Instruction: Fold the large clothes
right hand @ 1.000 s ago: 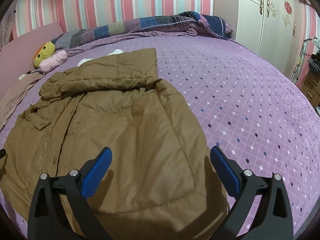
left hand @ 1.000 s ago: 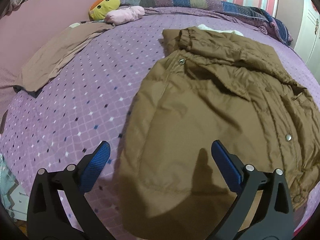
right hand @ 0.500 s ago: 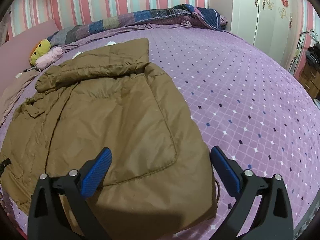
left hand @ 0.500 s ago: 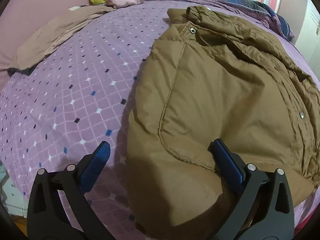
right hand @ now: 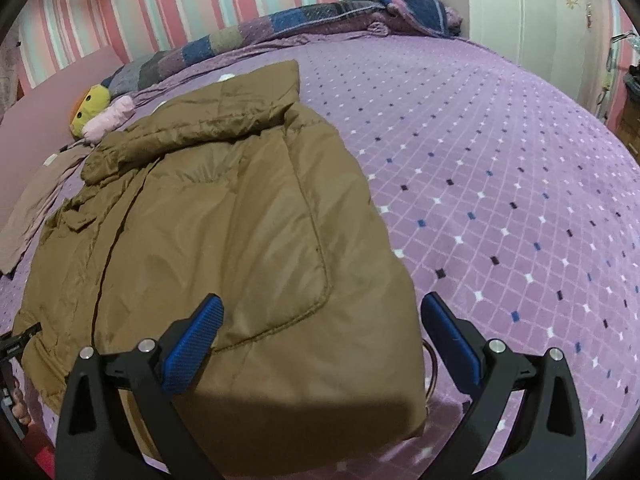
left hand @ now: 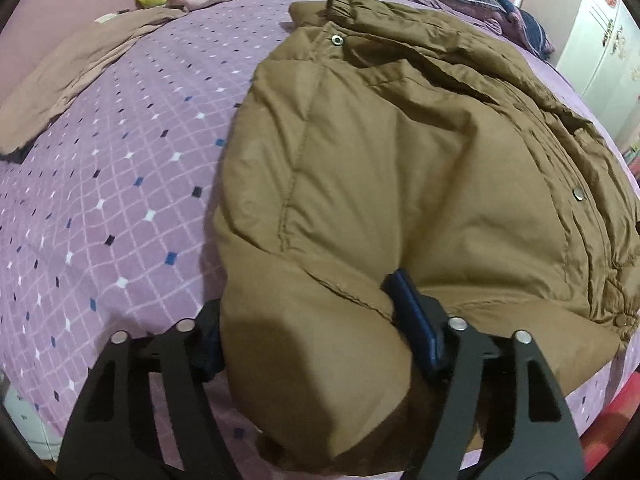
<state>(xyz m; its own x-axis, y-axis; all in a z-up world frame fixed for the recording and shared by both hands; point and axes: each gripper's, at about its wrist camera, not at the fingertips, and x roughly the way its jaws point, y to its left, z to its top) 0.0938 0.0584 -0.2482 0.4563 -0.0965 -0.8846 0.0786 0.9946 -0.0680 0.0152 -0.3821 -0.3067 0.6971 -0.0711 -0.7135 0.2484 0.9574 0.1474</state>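
- Left gripper [left hand: 316, 336] is closing on the near hem corner of the brown padded jacket [left hand: 400, 168]; its jaws have just been narrowing, and a thick puff of hem is bulging up between them, with the blue pad [left hand: 416, 320] pressing into the fabric on one side and the other pad hidden behind the bulge.
- A second ago this gripper was hanging wide open above the hem; now it is sitting lower, down in the fabric, so I am judging that the grasp for the first fold is being taken.
- Right gripper [right hand: 320, 340] is standing open over the jacket's other near corner, pads apart and not pressing anything; it has also come lower and nearer the hem than before, and looks to be lining up a matching grasp.
- Jacket is lying front-up at the near edge of the bed [right hand: 500, 208], hem toward the person, collar and a folded-over sleeve pointing toward the far edge.
- Left wrist view is showing the pinched hem, the snap studs along the front and a tan garment [left hand: 72, 76] lying near the bed's left edge, cut off at the frame edge in the other view.
- Right wrist view is showing the jacket's full outline, the wide bare stretch of purple bedspread beside it, and a sliver of the left gripper at the frame's left edge.
- Farther off, both views are showing a yellow plush toy [right hand: 90, 104] and a patchwork quilt [right hand: 320, 16] bunched along the bed's far edge.
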